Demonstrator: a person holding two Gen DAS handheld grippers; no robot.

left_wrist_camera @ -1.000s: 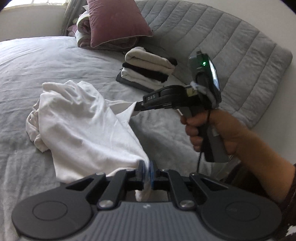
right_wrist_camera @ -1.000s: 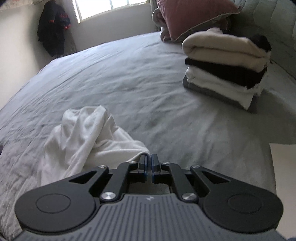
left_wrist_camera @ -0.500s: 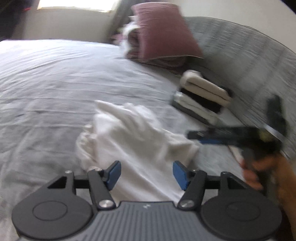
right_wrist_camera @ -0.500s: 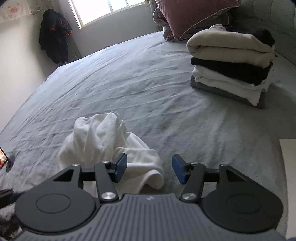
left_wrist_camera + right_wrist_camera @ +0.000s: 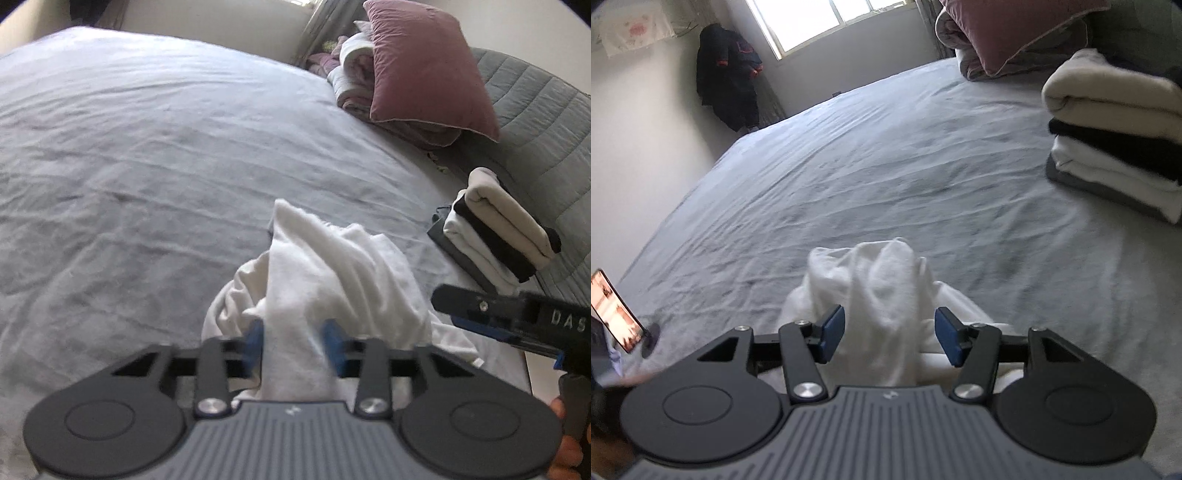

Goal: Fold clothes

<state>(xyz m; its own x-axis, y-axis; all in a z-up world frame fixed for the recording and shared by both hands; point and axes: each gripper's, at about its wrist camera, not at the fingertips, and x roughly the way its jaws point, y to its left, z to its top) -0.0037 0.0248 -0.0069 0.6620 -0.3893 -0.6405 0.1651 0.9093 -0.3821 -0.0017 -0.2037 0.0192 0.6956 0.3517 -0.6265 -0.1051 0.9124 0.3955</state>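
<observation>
With our left gripper (image 5: 293,345) and right gripper (image 5: 888,336) both spread wide around ridges of the crumpled white garment (image 5: 332,266) on the grey bedsheet (image 5: 147,166), we judge we're regrasping it, needing each to pinch an edge.

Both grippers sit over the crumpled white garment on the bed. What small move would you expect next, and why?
Probably close the left gripper on the white garment. Its jaws are open with a ridge of cloth standing between them, and the right gripper is open too, so nothing is held. The garment lies bunched on the grey bedsheet, so it likely needs lifting and spreading first.
</observation>
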